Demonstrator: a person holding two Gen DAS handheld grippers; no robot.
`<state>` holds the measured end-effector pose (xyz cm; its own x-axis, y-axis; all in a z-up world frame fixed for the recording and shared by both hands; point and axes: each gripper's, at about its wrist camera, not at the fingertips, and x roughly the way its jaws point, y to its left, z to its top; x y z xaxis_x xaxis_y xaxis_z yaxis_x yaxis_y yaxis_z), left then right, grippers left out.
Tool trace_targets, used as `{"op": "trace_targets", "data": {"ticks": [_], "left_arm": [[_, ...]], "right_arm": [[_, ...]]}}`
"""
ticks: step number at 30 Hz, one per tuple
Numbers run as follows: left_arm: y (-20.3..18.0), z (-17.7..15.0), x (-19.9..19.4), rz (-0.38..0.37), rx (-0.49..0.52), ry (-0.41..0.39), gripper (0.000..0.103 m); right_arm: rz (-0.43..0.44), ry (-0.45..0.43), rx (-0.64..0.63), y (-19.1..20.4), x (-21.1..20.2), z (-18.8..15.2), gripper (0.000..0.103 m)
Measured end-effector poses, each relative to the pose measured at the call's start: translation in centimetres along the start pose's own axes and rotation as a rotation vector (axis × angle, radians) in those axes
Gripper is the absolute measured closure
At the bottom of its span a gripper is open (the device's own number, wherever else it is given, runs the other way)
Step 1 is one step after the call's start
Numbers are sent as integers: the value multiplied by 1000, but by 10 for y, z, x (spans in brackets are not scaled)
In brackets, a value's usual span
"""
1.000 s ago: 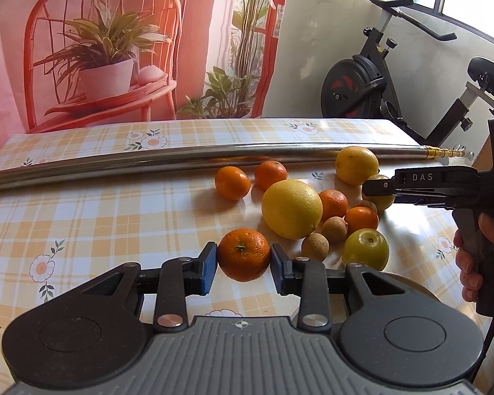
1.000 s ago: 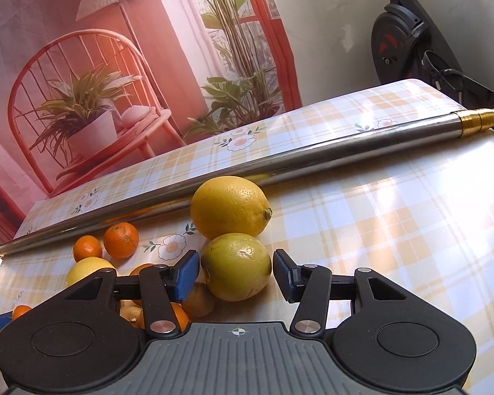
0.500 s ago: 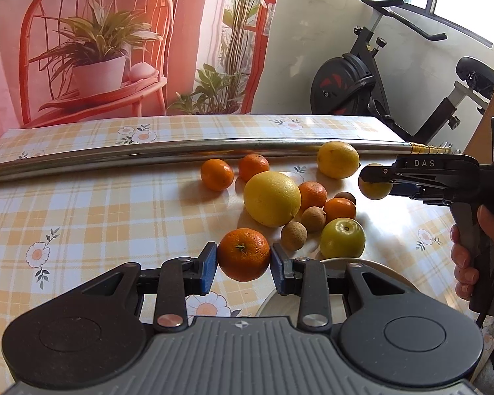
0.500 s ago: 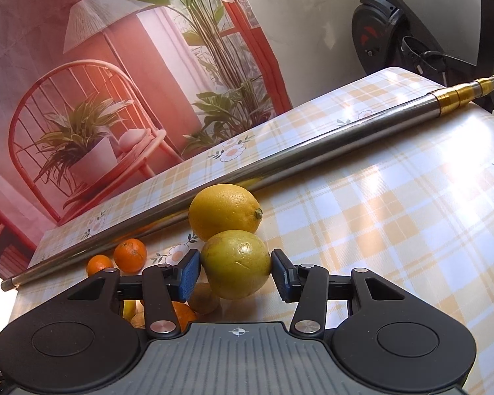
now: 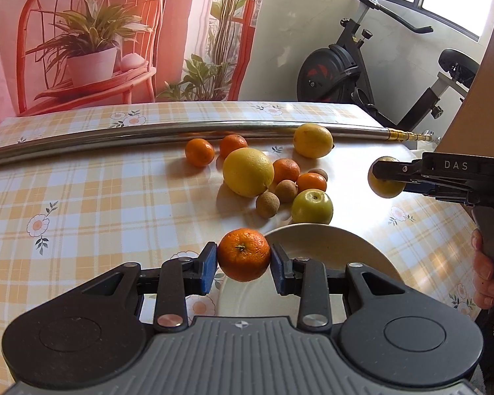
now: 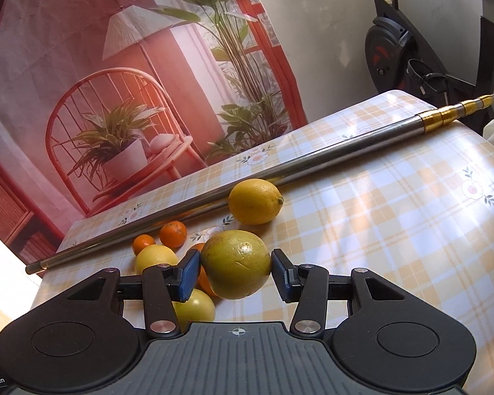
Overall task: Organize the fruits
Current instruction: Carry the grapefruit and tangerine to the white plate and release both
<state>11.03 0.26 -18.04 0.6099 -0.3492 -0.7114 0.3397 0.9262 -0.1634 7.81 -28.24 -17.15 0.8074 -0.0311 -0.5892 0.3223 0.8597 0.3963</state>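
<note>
"DAS" is printed on the right claw (image 5: 387, 177)'s body.

A long pole (image 5: 148, 131) lies across the counter (image 5: 98, 197) near its far edge. The loose fruits (image 5: 266, 177) lie in a group before the pole, and a plate (image 5: 329, 243) sits near the front edge, before them.

Both cams ride low on their grippers, looking forward and down along the fingers, so the nearest fruit fills the foreground. The left one faces the metal pole (image 5: 168, 131) square on. The right one sits further right and sees that pole (image 6: 280, 172) slanting. Both catch the lemon (image 5: 312, 140) (image 6: 255, 200) beside the pole, plus the exercise bike (image 5: 352, 75) (image 6: 408, 65) behind.
</note>
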Motion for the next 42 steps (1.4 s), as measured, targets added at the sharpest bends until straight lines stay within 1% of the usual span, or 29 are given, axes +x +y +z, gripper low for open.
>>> {"op": "trace_targets", "data": {"ticks": [3, 6, 12, 16, 21, 24, 26, 29, 32, 42], "left_arm": [[-2, -6, -3, -5, 8, 11, 66], [-4, -12, -7, -13, 12, 27, 66], [-11, -24, -14, -10, 44, 45, 66], [-11, -28, -15, -21, 28, 76, 66], [-10, -32, -16, -39, 7, 96, 66], [-13, -35, -16, -44, 18, 107, 66], [-12, -38, -13, -60, -7, 127, 67], [-7, -41, -8, -50, -34, 151, 67], [-2, -42, -8, -61, -65, 154, 67], [-6, -41, -8, -40, -34, 144, 67]], "right_arm": [[-2, 40, -15, 4, -9, -10, 59], [-9, 68, -59, 12, -17, -19, 59], [32, 123, -105, 28, -32, -39, 59], [42, 166, -136, 40, -37, -53, 59], [28, 208, -178, 52, -41, -70, 59], [28, 223, -184, 54, -44, -75, 59], [24, 235, -186, 54, -43, -78, 59], [7, 261, -205, 55, -40, -85, 59], [12, 276, -208, 57, -39, -89, 59], [-30, 311, -230, 58, -35, -91, 59]]}}
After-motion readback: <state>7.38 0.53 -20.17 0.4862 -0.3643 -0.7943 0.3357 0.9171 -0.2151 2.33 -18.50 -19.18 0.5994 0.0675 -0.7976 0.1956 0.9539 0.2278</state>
